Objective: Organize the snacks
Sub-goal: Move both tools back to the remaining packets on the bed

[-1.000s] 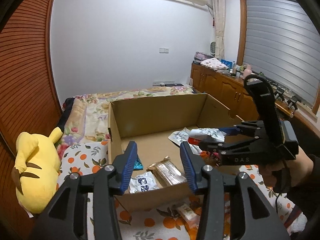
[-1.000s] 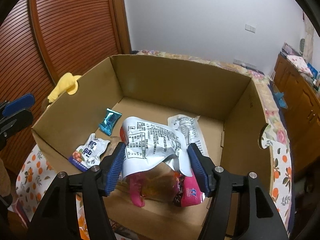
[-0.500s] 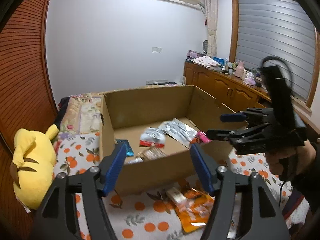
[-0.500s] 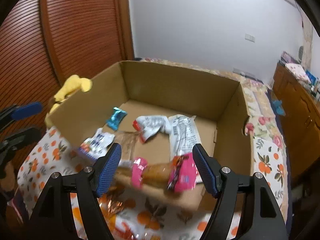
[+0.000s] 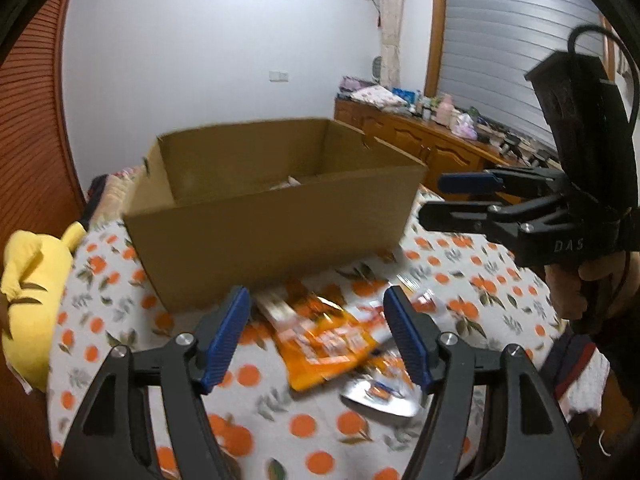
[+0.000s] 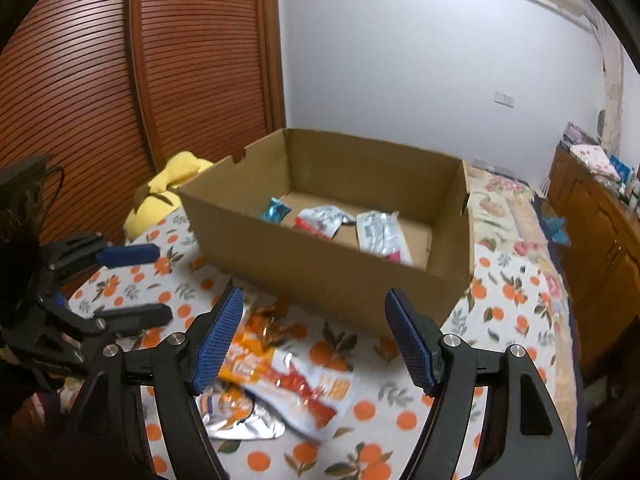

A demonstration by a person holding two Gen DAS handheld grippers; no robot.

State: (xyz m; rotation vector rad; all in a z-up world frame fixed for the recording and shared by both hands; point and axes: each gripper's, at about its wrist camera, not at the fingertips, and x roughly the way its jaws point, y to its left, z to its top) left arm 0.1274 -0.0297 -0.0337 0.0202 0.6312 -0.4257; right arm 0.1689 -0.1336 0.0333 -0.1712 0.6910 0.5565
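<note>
Both the left gripper [image 5: 316,332] and right gripper [image 6: 314,336], with ribbed blue pads, are spread and empty above glossy orange snack packets [image 6: 288,380] on the orange-printed bedspread [image 6: 500,300], just beside the open brown cardboard box [image 6: 320,264] holding crinkled foil wrappers [image 6: 324,220].

from my end: the cardboard box [image 6: 328,268] is plain brown, sitting on a white bedsheet [image 6: 516,312] printed with oranges and green leaves. snack packets [image 6: 288,384] out front are orange, red and silver. i've got blue pads [image 5: 226,336] on black grippers, a yellow plush [image 5: 28,300] and a reddish-brown slatted wardrobe [image 6: 120,80].
</note>
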